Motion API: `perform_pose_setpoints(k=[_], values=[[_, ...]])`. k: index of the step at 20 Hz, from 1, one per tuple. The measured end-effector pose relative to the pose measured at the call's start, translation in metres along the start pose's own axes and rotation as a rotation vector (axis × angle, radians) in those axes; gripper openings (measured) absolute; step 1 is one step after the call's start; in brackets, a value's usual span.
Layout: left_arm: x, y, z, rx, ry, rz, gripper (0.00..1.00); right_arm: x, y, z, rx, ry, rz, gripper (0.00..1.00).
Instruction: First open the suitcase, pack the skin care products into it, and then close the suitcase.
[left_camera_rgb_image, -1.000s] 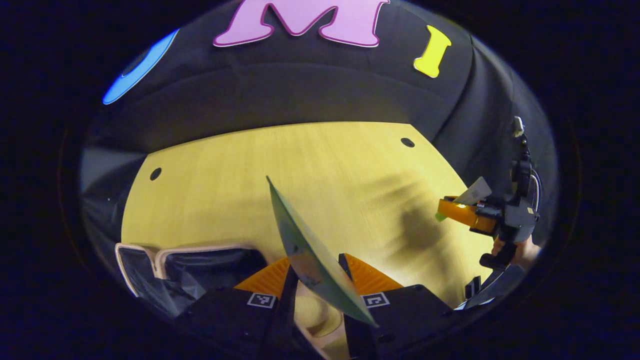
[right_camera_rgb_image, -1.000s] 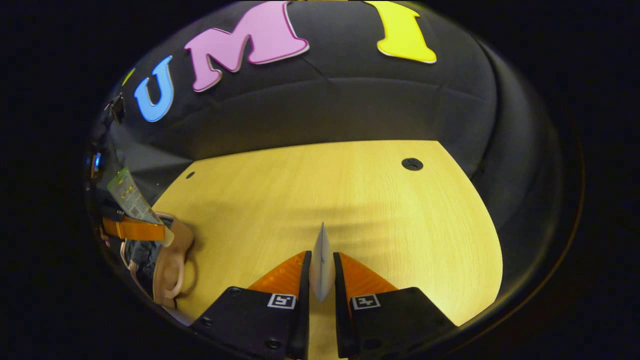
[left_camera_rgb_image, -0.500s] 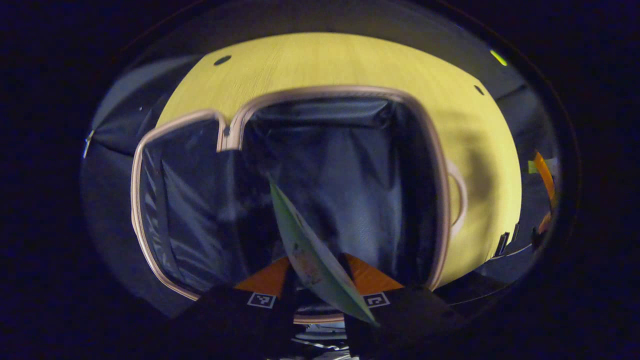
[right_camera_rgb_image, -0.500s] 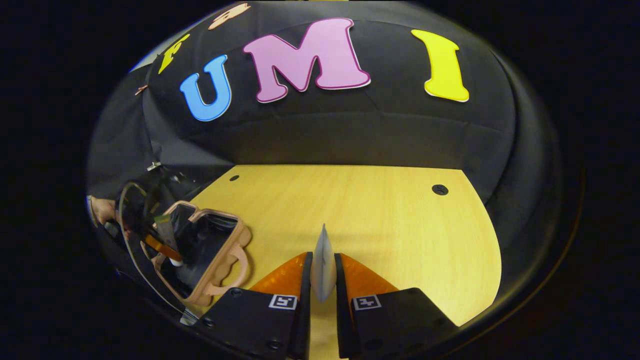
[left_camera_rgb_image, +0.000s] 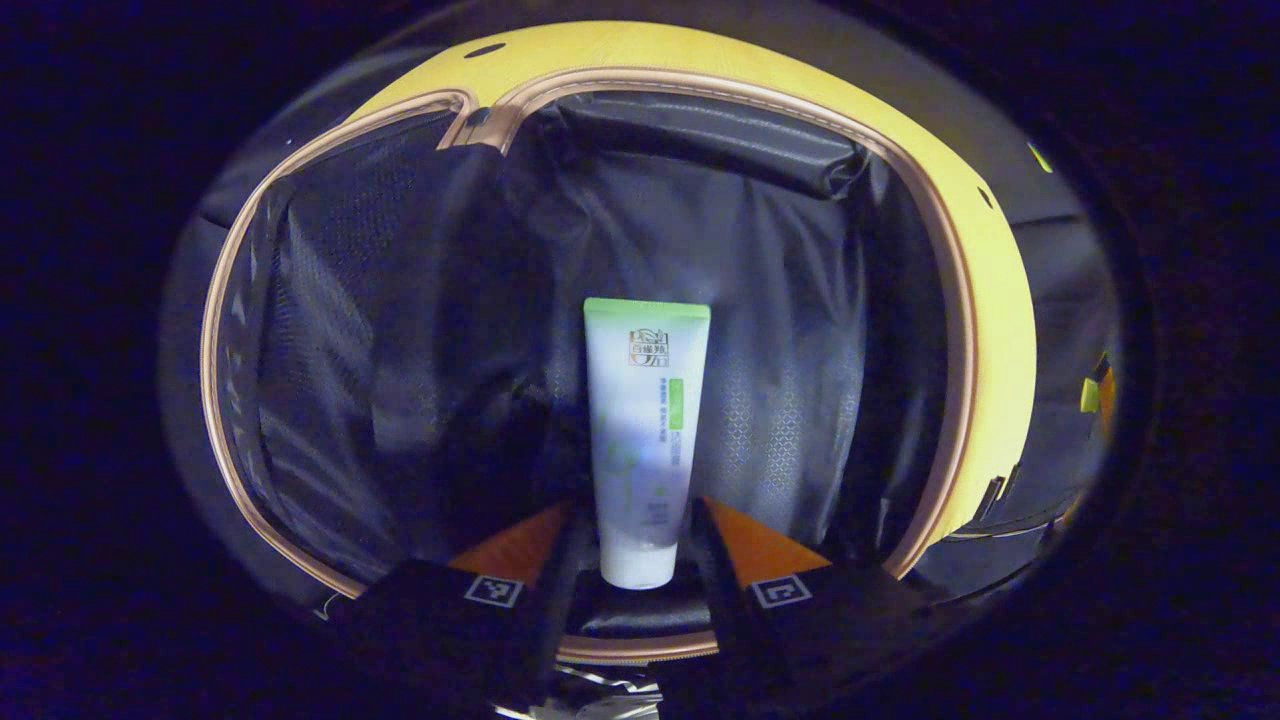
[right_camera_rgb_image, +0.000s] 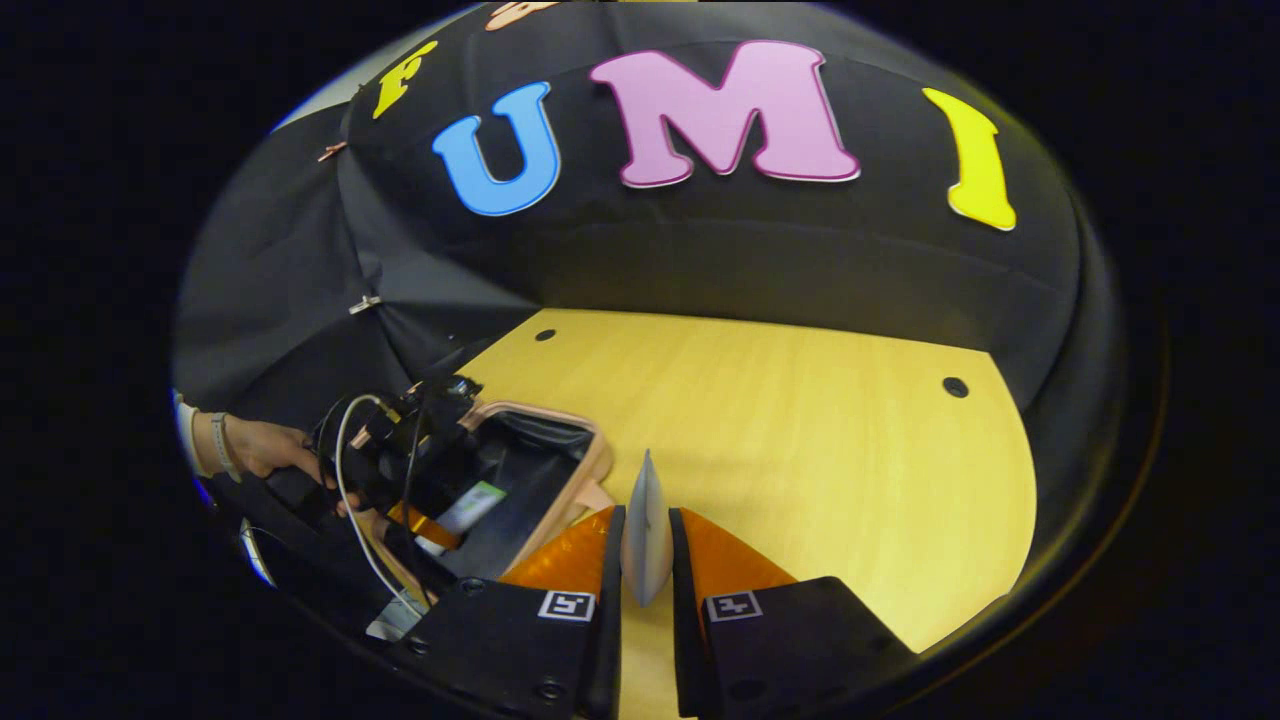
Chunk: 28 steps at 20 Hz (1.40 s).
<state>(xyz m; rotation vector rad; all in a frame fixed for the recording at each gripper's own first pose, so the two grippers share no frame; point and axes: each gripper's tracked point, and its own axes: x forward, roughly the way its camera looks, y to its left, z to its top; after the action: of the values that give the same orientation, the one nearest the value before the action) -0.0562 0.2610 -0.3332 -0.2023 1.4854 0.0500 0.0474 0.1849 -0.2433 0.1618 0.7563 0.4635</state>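
Left gripper (left_camera_rgb_image: 628, 560): parted around green-capped tube (left_camera_rgb_image: 645, 440), contact not discernible, low inside open suitcase (left_camera_rgb_image: 960, 300). Right gripper (right_camera_rgb_image: 645, 560): clamped on white tube (right_camera_rgb_image: 647, 530), held over the table (right_camera_rgb_image: 800, 430) just beside the suitcase. Best practice judged: laid flat on the lining, released fully, withdrawn straight up clear of the rim.

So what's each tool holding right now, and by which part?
The left tool stands around the green-and-white tube's cap end inside the open suitcase; whether it presses cannot be told. The right tool pinches a thin white tube by its lower part.
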Motion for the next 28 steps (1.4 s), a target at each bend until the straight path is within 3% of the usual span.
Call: perform_pose_setpoints(k=[2,6,8,11,13,14,16,17,20,21,23,24,25,28], values=[[-0.017,0.005,0.012,0.058,-0.127,0.010,0.83,0.012,0.033,-0.014,-0.030,0.065,0.047,0.25],[-0.062,0.019,0.036,0.137,-0.369,0.003,0.82,0.043,0.094,-0.040,-0.016,0.196,0.145,0.26],[-0.083,0.046,0.039,0.155,-0.440,0.056,0.82,0.063,0.115,-0.060,0.019,0.285,0.170,0.26],[-0.102,0.090,0.034,0.118,-0.512,0.093,0.83,0.107,0.129,-0.119,0.092,0.533,0.110,0.26],[-0.109,0.117,0.025,0.045,-0.537,0.095,0.84,0.123,0.130,-0.131,0.102,0.600,0.051,0.27],[-0.109,0.132,0.019,0.006,-0.536,0.096,0.83,0.126,0.132,-0.139,0.091,0.631,0.023,0.19],[-0.109,0.180,-0.001,-0.088,-0.523,0.141,0.83,0.127,0.140,-0.163,0.129,0.734,-0.029,0.28],[-0.111,0.194,-0.005,-0.116,-0.524,0.157,0.83,0.129,0.139,-0.170,0.119,0.756,-0.043,0.23],[-0.111,0.223,-0.016,-0.170,-0.538,0.218,0.84,0.135,0.156,-0.167,0.141,0.731,-0.025,0.56],[-0.108,0.232,-0.014,-0.185,-0.548,0.223,0.86,0.135,0.162,-0.158,0.142,0.700,-0.010,0.76],[-0.107,0.249,-0.009,-0.241,-0.576,0.240,0.86,0.127,0.165,-0.141,0.059,0.620,0.009,0.97],[-0.115,0.263,0.002,-0.288,-0.609,0.251,0.81,0.119,0.165,-0.123,-0.061,0.522,0.036,1.00],[-0.124,0.281,0.011,-0.321,-0.637,0.271,0.84,0.105,0.169,-0.109,-0.127,0.447,0.071,0.98],[-0.133,0.325,0.033,-0.401,-0.662,0.316,0.86,0.073,0.165,-0.085,-0.148,0.335,0.100,0.98]])
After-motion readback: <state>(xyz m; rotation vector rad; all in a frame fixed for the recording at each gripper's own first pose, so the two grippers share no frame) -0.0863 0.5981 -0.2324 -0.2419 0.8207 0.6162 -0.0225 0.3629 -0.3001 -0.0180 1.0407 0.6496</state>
